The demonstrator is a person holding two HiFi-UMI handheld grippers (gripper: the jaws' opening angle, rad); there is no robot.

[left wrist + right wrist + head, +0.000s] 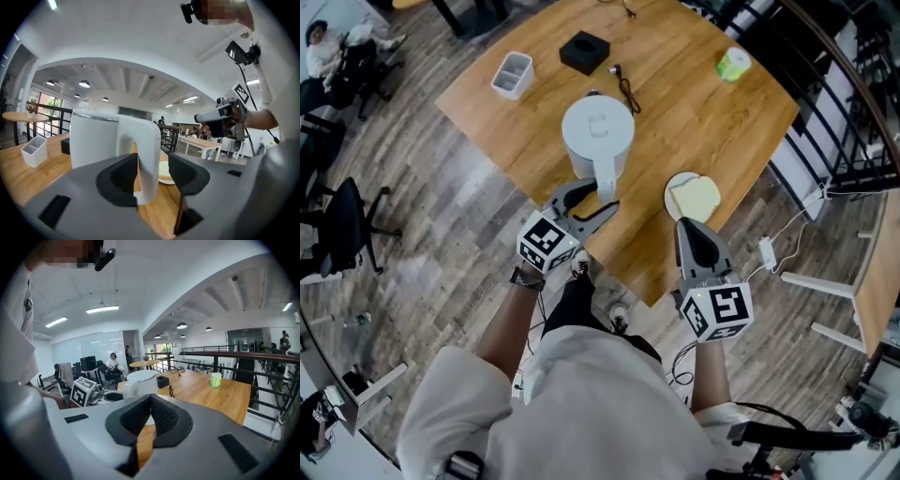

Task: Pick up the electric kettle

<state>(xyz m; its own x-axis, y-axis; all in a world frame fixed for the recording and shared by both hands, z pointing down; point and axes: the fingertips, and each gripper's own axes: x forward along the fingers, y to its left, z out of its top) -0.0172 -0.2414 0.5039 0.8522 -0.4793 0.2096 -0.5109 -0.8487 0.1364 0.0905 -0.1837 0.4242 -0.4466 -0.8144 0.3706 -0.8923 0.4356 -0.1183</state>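
Electric kettle [597, 131], white, rigid, stood near the wooden table's [712, 122] near edge. My left gripper [592, 202] straddled its handle [146, 154], jaws apart, not yet clamped. My right gripper [149, 414] was closed on nothing. Smooth plastic, probably heavy if filled; best gripped high on the handle.

I see bright, even light on the table [703, 122], soft shadows only; the white kettle [597, 131] nearly washes out. Both gripper views bend hard and blacken at their corners, ceiling lamps [84, 83] glowing.
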